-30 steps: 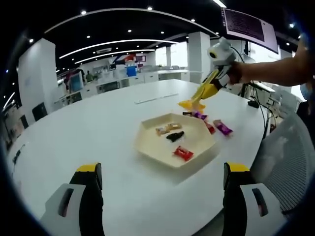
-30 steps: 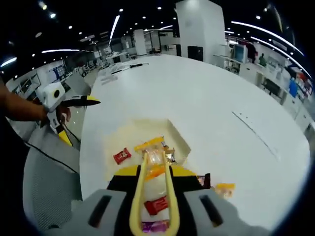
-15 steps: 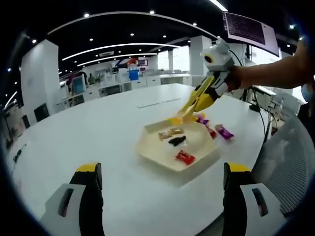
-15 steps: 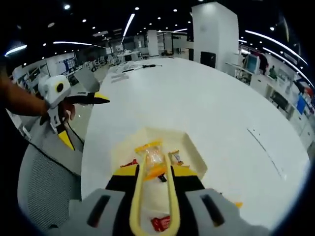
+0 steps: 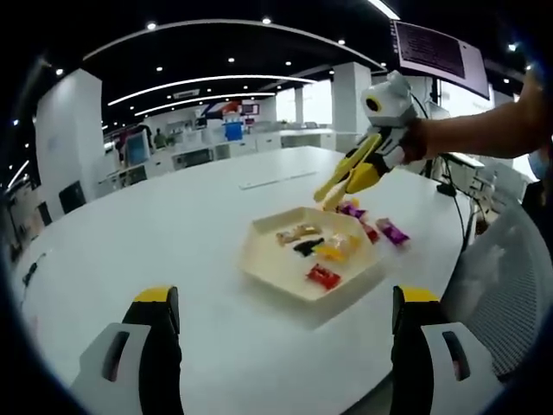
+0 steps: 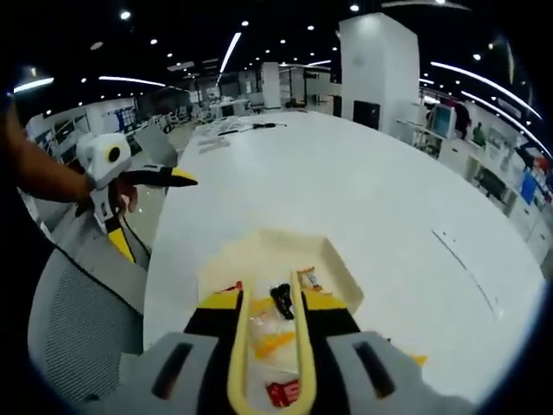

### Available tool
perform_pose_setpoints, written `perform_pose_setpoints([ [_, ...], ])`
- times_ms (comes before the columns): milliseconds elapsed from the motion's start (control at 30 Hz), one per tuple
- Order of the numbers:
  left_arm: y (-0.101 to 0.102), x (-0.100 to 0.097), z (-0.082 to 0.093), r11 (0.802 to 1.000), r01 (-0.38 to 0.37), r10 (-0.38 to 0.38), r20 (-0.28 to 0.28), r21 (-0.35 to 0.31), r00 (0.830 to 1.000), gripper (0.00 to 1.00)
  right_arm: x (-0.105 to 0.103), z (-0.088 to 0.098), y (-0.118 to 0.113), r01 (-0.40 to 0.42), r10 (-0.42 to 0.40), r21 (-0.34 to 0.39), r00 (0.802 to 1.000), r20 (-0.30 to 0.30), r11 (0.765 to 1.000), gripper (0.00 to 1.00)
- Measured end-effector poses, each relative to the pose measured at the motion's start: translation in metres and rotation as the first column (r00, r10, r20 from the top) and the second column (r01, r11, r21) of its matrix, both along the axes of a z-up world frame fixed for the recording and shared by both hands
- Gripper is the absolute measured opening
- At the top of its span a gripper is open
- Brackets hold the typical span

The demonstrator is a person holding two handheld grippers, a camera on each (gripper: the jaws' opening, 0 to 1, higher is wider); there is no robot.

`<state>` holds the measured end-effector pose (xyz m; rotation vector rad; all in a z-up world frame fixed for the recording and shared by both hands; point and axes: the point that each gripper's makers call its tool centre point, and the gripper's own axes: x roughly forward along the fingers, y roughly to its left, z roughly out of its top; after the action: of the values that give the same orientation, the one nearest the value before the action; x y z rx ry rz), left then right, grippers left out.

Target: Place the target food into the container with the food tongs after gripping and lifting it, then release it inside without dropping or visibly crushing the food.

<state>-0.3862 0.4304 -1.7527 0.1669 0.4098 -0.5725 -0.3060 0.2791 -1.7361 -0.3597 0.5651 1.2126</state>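
Note:
A cream hexagonal tray [image 5: 268, 264] [image 6: 285, 239] sits on the white round table [image 5: 173, 233]. In it lie a tan candy [image 5: 296, 233], a black one [image 5: 307, 246] [image 6: 281, 298], a red one [image 5: 321, 277] and a yellow-orange packet [image 5: 335, 249] [image 6: 270, 339]. My right gripper [image 5: 370, 160] [image 6: 272, 298] is shut on yellow food tongs [image 5: 341, 180] [image 6: 298, 285], which hang above the tray's far edge. The tong tips stand apart with nothing between them. My left gripper [image 5: 287, 298] [image 6: 173, 177] is open and empty, well short of the tray.
Purple and red candies [image 5: 393, 230] lie on the table beyond the tray, and an orange one [image 6: 415, 359] beside it. A grey mesh chair [image 5: 510, 259] [image 6: 78, 328] stands at the table's edge. A person's arm [image 5: 484, 125] holds the right gripper.
The tongs carried the yellow-orange packet from beyond the tray over it and let it go; it now lies in the tray. The tongs have since risen and drawn back a little.

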Motion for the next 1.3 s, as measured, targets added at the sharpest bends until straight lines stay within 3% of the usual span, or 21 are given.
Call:
perform_pose_setpoints([
  [100, -0.002, 0.001, 0.006, 1.0, 0.009, -0.009, 0.022, -0.013, 1.0, 0.99, -0.003, 0.004, -0.005, -0.001, 0.001, 0.006, 1.0, 0.004, 1.0, 0.24],
  [367, -0.01, -0.001, 0.007, 0.999, 0.048, -0.047, 0.008, -0.025, 0.999, 0.98, -0.008, 0.011, -0.01, -0.007, 0.007, 0.027, 1.0, -0.006, 1.0, 0.24],
  [500, -0.026, -0.007, 0.011, 0.987, 0.156, -0.156, -0.009, -0.046, 0.988, 0.9, -0.015, 0.013, -0.01, -0.037, 0.037, 0.028, 0.999, -0.005, 0.999, 0.24],
  [667, -0.039, 0.006, 0.026, 0.971, 0.221, -0.222, 0.002, -0.087, 0.975, 0.8, -0.021, 0.017, -0.012, -0.056, 0.057, 0.038, 0.998, -0.012, 0.998, 0.24],
  [733, -0.046, 0.01, 0.027, 0.962, 0.264, -0.264, 0.005, -0.067, 0.965, 0.78, -0.024, 0.02, -0.013, -0.062, 0.063, 0.048, 0.998, -0.015, 0.997, 0.24],
  [767, -0.051, 0.01, 0.026, 0.95, 0.308, -0.308, 0.002, -0.046, 0.951, 0.78, -0.025, 0.021, -0.014, -0.064, 0.065, 0.049, 0.998, -0.016, 0.997, 0.24],
  [867, -0.061, 0.015, 0.023, 0.94, 0.341, -0.341, -0.016, -0.02, 0.94, 0.8, -0.026, 0.021, -0.016, -0.064, 0.065, 0.045, 0.998, -0.012, 0.997, 0.24],
  [1033, -0.066, 0.022, 0.028, 0.942, 0.333, -0.335, -0.028, -0.045, 0.942, 0.88, -0.023, 0.023, -0.021, -0.048, 0.049, 0.043, 0.999, -0.004, 0.998, 0.24],
  [1133, -0.066, 0.019, 0.025, 0.947, 0.319, -0.321, -0.043, -0.043, 0.946, 0.98, -0.016, 0.025, -0.03, -0.018, 0.018, 0.039, 1.0, 0.012, 0.999, 0.24],
  [1300, -0.053, 0.003, 0.018, 0.959, 0.28, -0.282, -0.052, -0.046, 0.958, 1.0, -0.011, 0.029, -0.047, 0.019, -0.02, 0.032, 1.0, 0.021, 0.999, 0.24],
])
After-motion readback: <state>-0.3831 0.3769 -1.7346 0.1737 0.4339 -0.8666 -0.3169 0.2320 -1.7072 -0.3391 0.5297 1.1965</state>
